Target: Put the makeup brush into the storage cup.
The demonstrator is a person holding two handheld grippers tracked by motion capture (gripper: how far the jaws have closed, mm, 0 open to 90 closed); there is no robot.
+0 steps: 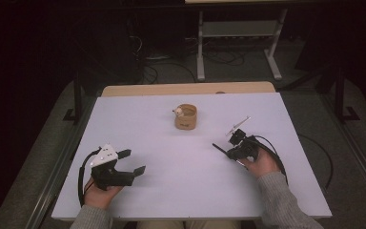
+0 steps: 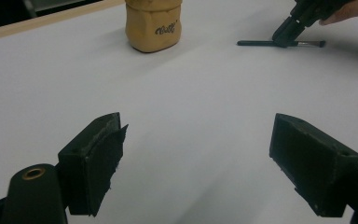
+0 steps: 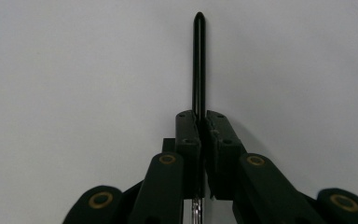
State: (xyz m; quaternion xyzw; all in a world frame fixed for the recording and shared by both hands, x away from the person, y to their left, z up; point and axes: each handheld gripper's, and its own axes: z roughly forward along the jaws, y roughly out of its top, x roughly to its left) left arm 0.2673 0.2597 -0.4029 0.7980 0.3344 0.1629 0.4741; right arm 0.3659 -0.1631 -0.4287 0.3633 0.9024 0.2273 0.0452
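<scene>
1. We see a white table with a person seated at its near edge, a pair of tongs in each hand.
2. The right tongs are clenched on a thin black brush. In the right gripper view the two jaws press together on its handle, which runs straight out ahead of them over the bare white surface to a rounded tip.
3. In the left gripper view the same brush lies level on the table, or just above it; we cannot tell which. The right tongs come down on it near its middle, and a short length sticks out on either side.
4. In the high view the brush pokes out toward the table's middle, and the right hand rests on the table near the right edge.
5. The left tongs are released: in the left gripper view the jaws stand wide apart with only bare table between them.
6. The left hand sits near the front left corner, well apart from the brush.
7. A small tan pot stands upright toward the far middle of the table, well apart from both tongs. In the left gripper view it bears dark lettering.
</scene>
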